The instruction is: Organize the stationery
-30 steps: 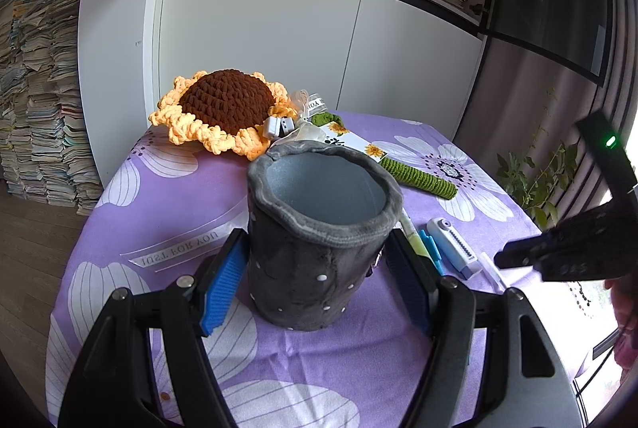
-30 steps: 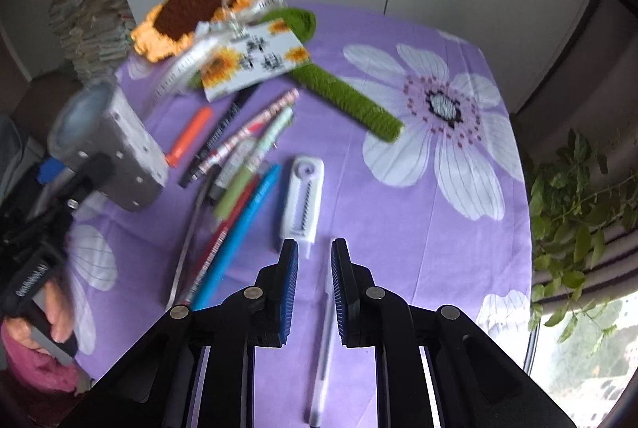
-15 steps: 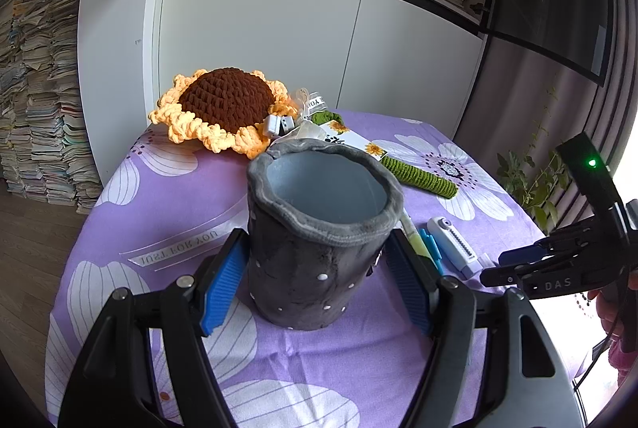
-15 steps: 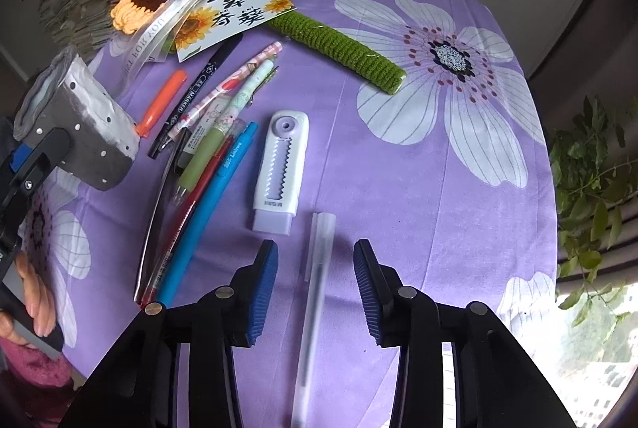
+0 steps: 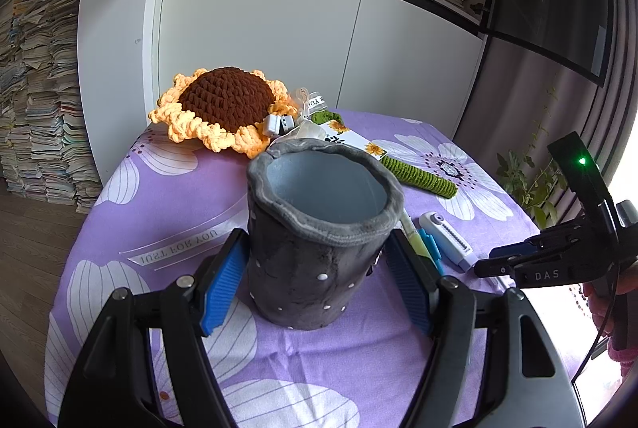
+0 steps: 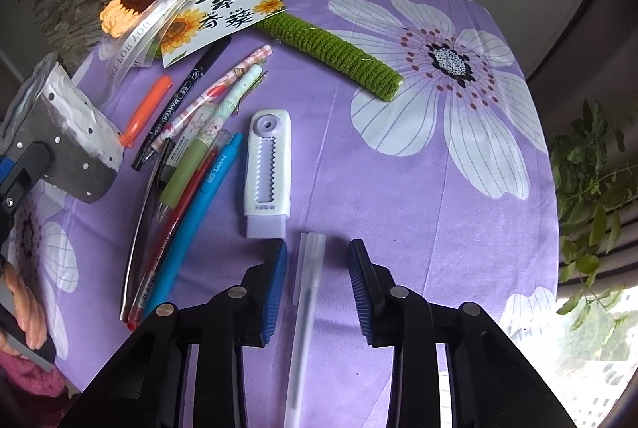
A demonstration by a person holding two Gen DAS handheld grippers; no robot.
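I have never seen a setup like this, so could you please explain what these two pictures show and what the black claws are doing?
There is no robot here. A person holds a two-finger gripper in each hand, and a fisheye camera on each one looks forward along its fingers, hence two pictures.

In the left camera's view, the left gripper has its blue-padded fingers either side of a grey felt pen holder, which stands upright and looks empty; whether the pads press on it is unclear.

In the right camera's view, the right gripper is open, its fingers either side of a clear pen lying on the purple flowered cloth. Nothing is lifted yet.

Also on the cloth: several pens, a white correction tape and a crocheted sunflower with a gift tag.
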